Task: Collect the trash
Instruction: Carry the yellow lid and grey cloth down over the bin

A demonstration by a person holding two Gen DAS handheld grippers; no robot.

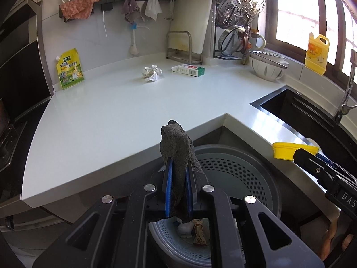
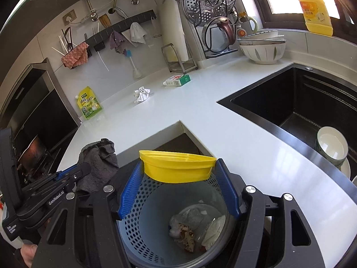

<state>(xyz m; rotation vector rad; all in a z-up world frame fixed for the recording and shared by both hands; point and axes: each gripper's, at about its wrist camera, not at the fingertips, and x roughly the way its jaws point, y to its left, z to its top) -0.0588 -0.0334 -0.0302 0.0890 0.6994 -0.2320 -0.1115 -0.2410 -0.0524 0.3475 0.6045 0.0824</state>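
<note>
Directly below both tools, round grey perforated plastic bin, wrappers inside. Right gripper clamped across yellow plastic tub, long axis crosswise, over the bin. Left gripper pinched on dark grey cloth. "GenRobot.AI" on left tool. At twelve o'clock, crumpled white paper; green-white carton beyond, print illegible.

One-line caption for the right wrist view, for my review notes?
Right claw holds a yellow plastic tub above the perforated grey trash bin; crumpled white paper remains on the white counter.
</note>
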